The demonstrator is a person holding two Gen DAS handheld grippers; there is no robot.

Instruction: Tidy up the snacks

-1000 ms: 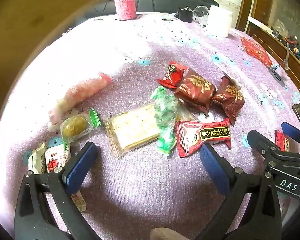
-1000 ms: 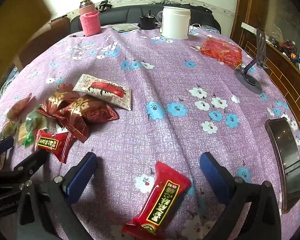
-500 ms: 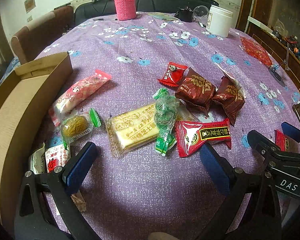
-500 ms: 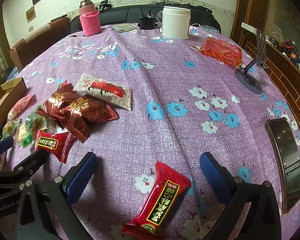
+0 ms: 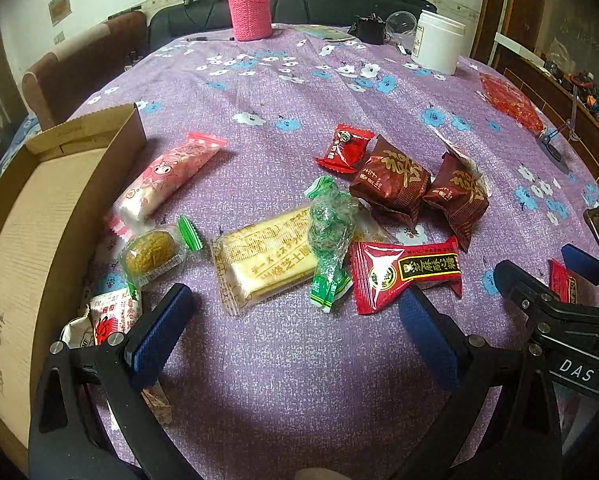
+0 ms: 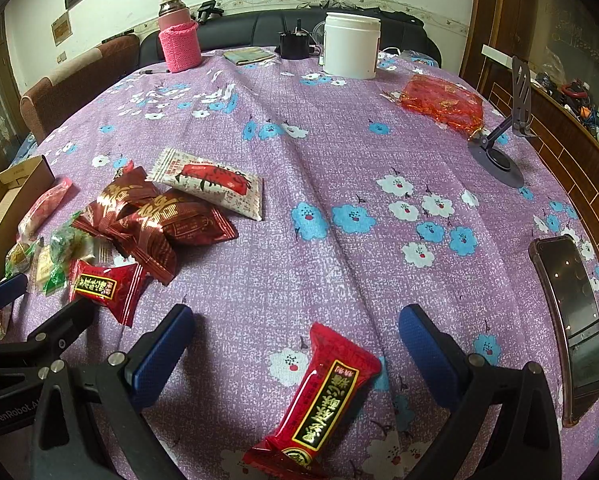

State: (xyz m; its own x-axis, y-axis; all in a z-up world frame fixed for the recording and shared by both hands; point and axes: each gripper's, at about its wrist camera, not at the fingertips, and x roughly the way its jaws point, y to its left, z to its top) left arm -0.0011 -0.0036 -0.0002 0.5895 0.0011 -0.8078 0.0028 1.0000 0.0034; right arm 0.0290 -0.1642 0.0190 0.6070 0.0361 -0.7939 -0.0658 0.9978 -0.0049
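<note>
Several wrapped snacks lie on the purple flowered tablecloth. In the left wrist view a yellow cracker pack [image 5: 265, 258], a green candy [image 5: 329, 236], a red packet [image 5: 405, 270], two dark red packs [image 5: 393, 182], a pink bar [image 5: 167, 176] and a small round cake [image 5: 151, 252] lie ahead of my open left gripper [image 5: 291, 328]. An open cardboard box [image 5: 39, 216] stands at the left. In the right wrist view my right gripper [image 6: 295, 344] is open around a red packet [image 6: 323, 392] lying on the cloth between its fingers. A white-and-red packet [image 6: 211, 186] lies further left.
A pink-sleeved flask [image 6: 177, 40], a white tub [image 6: 351, 46] and a black item stand at the table's far side. A red mesh bag [image 6: 443, 102], a phone stand [image 6: 499, 152] and a phone [image 6: 571, 320] are on the right. Chairs and a sofa ring the table.
The cardboard box, held close over the left camera a second ago, has come down at the table's left edge. Both grippers and the snacks have stayed put.
</note>
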